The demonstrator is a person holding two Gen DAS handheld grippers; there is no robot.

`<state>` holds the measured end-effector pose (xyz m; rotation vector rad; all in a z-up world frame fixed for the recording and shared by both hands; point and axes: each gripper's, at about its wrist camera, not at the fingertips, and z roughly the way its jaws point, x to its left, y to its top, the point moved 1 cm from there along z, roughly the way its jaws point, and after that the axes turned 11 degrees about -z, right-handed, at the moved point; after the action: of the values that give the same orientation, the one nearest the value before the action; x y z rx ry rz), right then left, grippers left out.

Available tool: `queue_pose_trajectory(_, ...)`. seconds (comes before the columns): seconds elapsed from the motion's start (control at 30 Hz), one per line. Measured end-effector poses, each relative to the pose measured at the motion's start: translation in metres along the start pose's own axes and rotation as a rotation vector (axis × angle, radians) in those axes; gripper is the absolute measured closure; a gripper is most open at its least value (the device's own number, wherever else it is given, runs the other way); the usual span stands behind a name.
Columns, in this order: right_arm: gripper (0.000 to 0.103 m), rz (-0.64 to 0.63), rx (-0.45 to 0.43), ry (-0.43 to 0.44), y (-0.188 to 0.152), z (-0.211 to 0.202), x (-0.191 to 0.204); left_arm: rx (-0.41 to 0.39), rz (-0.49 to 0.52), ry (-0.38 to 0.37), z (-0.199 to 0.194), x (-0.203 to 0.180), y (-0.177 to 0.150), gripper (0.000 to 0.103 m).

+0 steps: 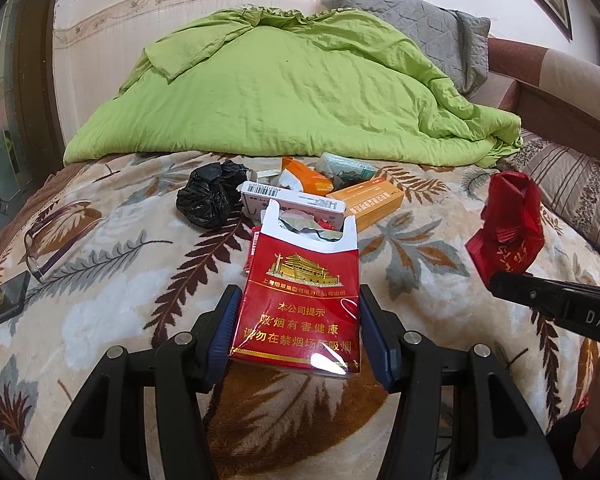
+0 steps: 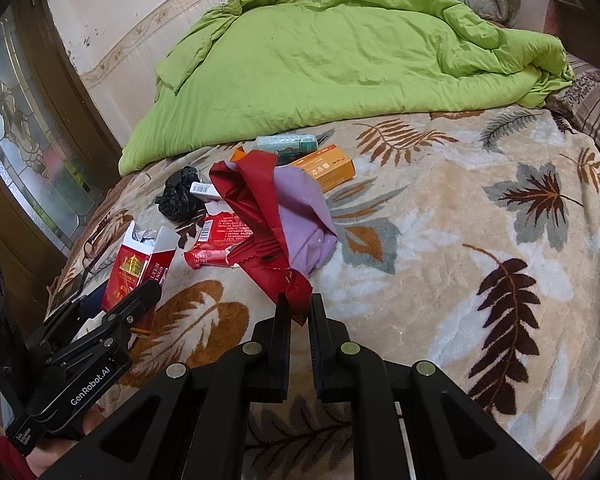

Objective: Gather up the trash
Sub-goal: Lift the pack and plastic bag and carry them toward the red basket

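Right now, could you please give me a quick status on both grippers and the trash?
Left gripper shut on red cigarette pack. Right gripper shut on red bag. Trash pile remaining on blanket. Nothing in the way.

Open red cigarette pack (image 1: 296, 304), seemingly upright

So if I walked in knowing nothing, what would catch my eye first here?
Probably the open red cigarette pack, gripped between the fingers of the left tool just above the leaf-patterned blanket. Next, the red bag pinched by the right tool. Beyond them lies a small pile of boxes and a crumpled black bag, with a bright green quilt heaped behind.
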<state>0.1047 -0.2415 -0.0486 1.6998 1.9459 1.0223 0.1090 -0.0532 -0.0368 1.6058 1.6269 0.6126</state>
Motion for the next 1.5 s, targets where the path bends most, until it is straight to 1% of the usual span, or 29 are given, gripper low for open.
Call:
queue_pose_trajectory(0.1, 0.094, 0.017, -0.009, -0.002, -0.002, -0.009, -0.002, -0.018, 0.017, -0.011, -0.004, -0.003, 0.0, 0.047)
queue_pose_trajectory(0.33, 0.094, 0.038, -0.012, 0.002, -0.013, -0.033, -0.005, -0.016, 0.066, -0.07, -0.013, -0.017, -0.006, 0.047)
queue_pose_trajectory(0.53, 0.094, 0.058, -0.009, -0.014, -0.031, -0.061, -0.014, -0.011, 0.124, -0.144, -0.029, -0.042, -0.014, 0.047)
queue_pose_trajectory(0.6, 0.094, 0.073, -0.015, -0.024, -0.037, -0.074, -0.02, -0.007, 0.152, -0.185, -0.037, -0.056, -0.017, 0.047)
queue_pose_trajectory(0.63, 0.094, 0.081, -0.02, -0.035, -0.042, -0.082, -0.025, -0.006, 0.159, -0.196, -0.04, -0.061, -0.02, 0.047)
queue_pose_trajectory(0.8, 0.094, 0.155, -0.027, -0.093, -0.065, -0.122, -0.059, 0.018, 0.208, -0.311, -0.058, -0.105, -0.027, 0.047)
queue_pose_trajectory(1.0, 0.094, 0.254, -0.055, -0.2, -0.101, -0.183, -0.1, 0.005, 0.305, -0.445, -0.084, -0.165, -0.035, 0.047)
queue_pose_trajectory(1.17, 0.094, 0.337, -0.068, -0.294, -0.135, -0.234, -0.128, 0.027, 0.357, -0.556, -0.098, -0.213, -0.045, 0.047)
queue_pose_trajectory(1.3, 0.094, 0.393, -0.074, -0.35, -0.163, -0.269, -0.142, 0.034, 0.399, -0.601, -0.109, -0.239, -0.055, 0.047)
queue_pose_trajectory(1.5, 0.094, 0.455, -0.081, -0.388, -0.192, -0.297, -0.155, 0.073, 0.443, -0.653, -0.122, -0.269, -0.07, 0.047)
